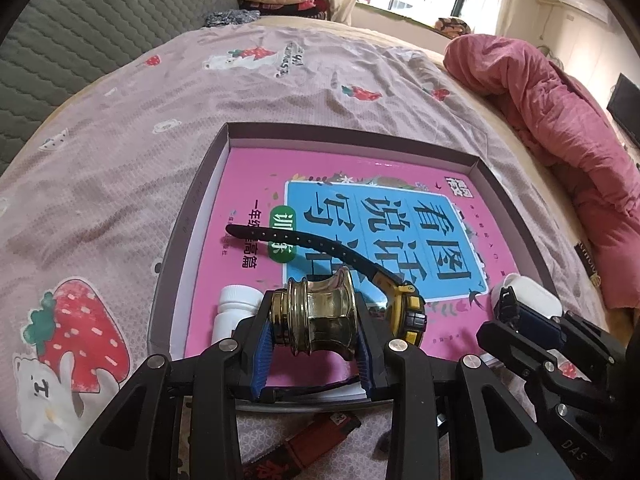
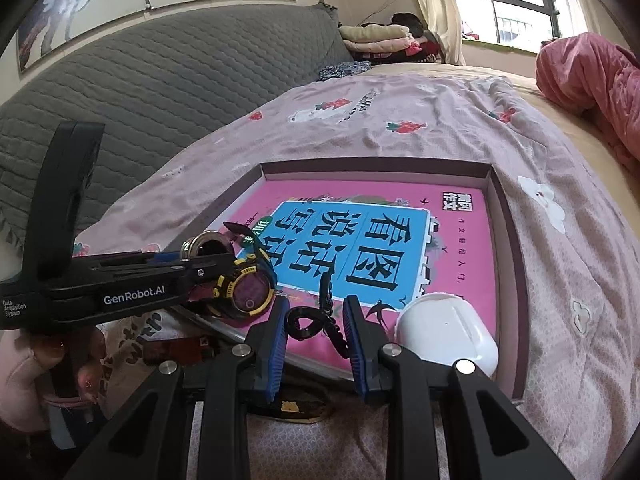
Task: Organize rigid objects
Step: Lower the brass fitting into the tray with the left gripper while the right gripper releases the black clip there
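A shallow box (image 1: 200, 184) lined with a pink book (image 1: 256, 184) lies on the bed. My left gripper (image 1: 316, 320) is shut on a brass spool-shaped piece (image 1: 320, 316) and holds it over the box's near edge. A yellow and black watch (image 1: 408, 312) and a white bottle (image 1: 234, 312) lie in the box beside it. My right gripper (image 2: 316, 316) stands open around a black clip with a beaded chain (image 2: 316, 320) on the book (image 2: 460, 232). A white earbud case (image 2: 444, 332) lies just to the right. The watch (image 2: 248, 288) shows at left.
A red lighter (image 1: 320, 436) lies on the strawberry-print sheet (image 1: 140, 140) in front of the box. A rolled pink quilt (image 1: 560, 128) lies along the right. A grey quilted headboard (image 2: 160, 80) stands at the left, with folded clothes (image 2: 380, 40) behind.
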A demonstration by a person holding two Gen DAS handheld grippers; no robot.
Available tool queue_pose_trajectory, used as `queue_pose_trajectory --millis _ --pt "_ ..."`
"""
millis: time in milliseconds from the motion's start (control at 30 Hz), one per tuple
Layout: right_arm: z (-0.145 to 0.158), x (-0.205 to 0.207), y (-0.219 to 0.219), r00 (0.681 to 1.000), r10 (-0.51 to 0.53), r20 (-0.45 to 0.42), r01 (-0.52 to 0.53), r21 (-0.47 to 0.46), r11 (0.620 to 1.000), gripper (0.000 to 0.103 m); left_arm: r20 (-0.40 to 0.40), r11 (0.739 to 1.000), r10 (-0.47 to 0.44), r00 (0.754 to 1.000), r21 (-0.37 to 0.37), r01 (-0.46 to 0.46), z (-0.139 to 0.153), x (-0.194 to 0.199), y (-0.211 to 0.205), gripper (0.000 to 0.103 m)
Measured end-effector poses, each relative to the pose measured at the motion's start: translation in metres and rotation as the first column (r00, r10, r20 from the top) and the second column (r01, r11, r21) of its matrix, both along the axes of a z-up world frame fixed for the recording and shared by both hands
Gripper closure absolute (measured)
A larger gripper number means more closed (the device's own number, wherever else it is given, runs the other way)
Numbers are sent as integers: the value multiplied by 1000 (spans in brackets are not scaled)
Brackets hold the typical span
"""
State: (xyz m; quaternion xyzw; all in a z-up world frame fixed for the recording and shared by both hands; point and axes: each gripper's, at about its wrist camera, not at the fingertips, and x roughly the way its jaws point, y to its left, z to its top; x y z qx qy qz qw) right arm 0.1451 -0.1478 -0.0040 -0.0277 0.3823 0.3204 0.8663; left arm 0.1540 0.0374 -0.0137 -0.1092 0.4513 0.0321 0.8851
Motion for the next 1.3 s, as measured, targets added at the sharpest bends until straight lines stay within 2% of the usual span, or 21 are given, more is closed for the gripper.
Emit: queue_pose_trajectory --millis 300,567,1067,1233,1300 --pt "-5 5 7 999 32 -43 -34 -48 998 75 -18 1000 -13 1000 15 13 -4 0 -3 67" --pt "-7 12 2 995 19 -96 -22 -27 999 75 -45 1000 -7 999 15 8 -9 1 -3 67" --pt "-7 10 2 996 3 -89 -6 -38 999 74 -74 1000 -1 997 19 2 -12 1 1 67" --pt "-1 8 -2 997 7 -74 -8 -13 1000 67 -72 1000 -4 997 15 5 -11 -1 2 66" --pt "1 6 -1 998 11 -62 -12 -9 1000 65 -66 1000 -5 998 9 6 -9 -2 3 62"
